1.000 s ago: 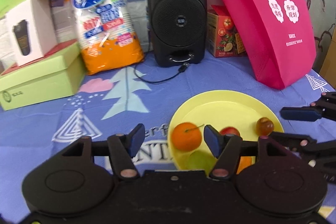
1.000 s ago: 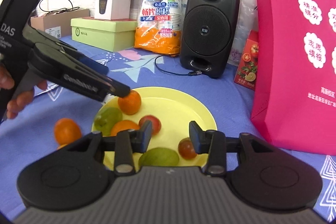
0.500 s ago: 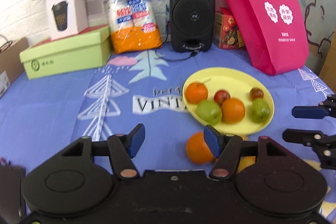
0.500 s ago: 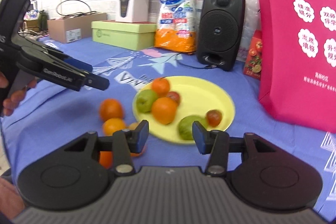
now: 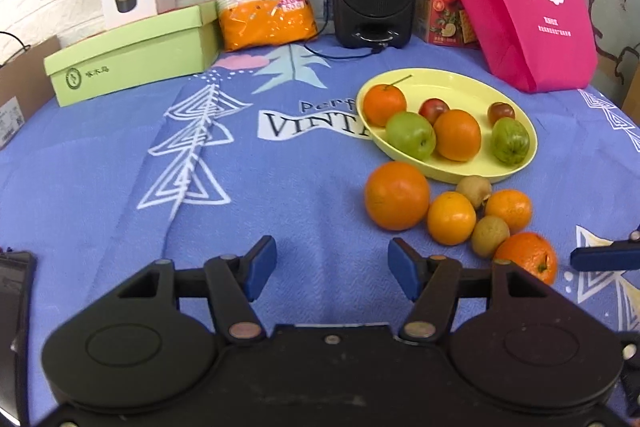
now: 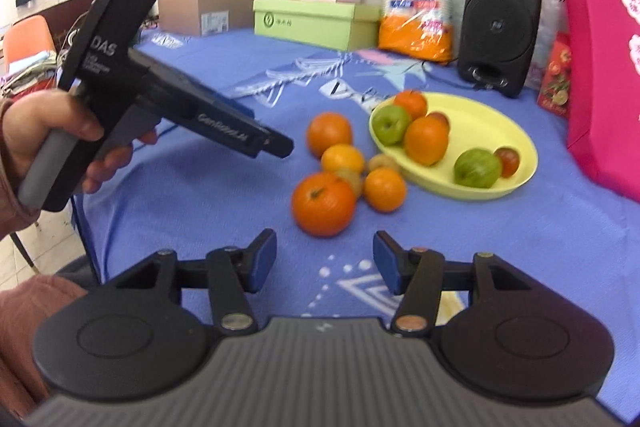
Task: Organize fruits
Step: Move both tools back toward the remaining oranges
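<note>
Yellow plate carried six fruits: two oranges, two green, two small red. Six more lay on desk at plate's 6 o'clock: four oranges, two brownish ones. Versus half-second earlier, both grippers had pulled farther back, so whole loose cluster showed. Left gripper jaws open, empty. Right gripper jaws open, empty, loose fruit at its 12 o'clock.

In the left wrist view, the right gripper is cut off at the frame's edge; the phone too.
</note>
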{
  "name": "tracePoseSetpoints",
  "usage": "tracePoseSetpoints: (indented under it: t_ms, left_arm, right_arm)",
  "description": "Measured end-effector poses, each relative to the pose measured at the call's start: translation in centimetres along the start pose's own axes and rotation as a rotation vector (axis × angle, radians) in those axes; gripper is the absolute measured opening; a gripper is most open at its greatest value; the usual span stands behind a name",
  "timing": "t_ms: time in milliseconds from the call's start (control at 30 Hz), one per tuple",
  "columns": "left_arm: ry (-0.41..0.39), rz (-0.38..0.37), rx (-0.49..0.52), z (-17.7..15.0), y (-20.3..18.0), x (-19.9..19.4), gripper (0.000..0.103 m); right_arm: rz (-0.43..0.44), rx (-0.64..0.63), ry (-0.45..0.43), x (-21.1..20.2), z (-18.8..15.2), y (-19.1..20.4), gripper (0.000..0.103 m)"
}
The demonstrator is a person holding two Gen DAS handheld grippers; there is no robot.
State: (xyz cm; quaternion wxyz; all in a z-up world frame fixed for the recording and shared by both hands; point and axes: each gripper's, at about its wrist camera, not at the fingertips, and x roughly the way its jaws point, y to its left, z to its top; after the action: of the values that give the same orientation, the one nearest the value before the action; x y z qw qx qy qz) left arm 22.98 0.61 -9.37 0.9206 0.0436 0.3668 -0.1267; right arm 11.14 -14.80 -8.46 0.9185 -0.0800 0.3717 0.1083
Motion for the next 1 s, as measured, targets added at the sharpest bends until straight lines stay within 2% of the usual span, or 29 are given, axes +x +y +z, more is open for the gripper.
tracePoseSetpoints:
  t_ms: [100,400,633,800,900,1000]
  left_arm:
    - [-0.004,-0.024,0.019,0.1,-0.4,0.6,0.073]
    - [-0.01,-0.053,0.047,1.6,-0.7,2.9,0.074]
    - [-0.025,-0.059,0.077,2.5,-1.3,4.0,0.073]
    - [-0.026,-0.073,0.059,3.0,-1.1,4.9,0.073]
    - [-0.029,-0.087,0.046,2.9,-0.9,5.2,0.07]
    - [-0.04,-0.088,0.063,2.7,-1.1,5.0,0.062]
  right_arm:
    - [-0.002,-0.001,0.014,0.6,-0.3,0.2,0.058]
    - [0.012,0.015,0.016,1.3,-0.5,-0.2,0.064]
    - [0.018,0.015,0.015,1.9,-0.4,-0.3,0.07]
    - [0.019,0.016,0.014,2.0,-0.4,-0.3,0.071]
    - [0.017,0.02,0.012,2.4,-0.2,-0.2,0.071]
    - [0.014,0.025,0.01,2.8,0.1,-0.1,0.071]
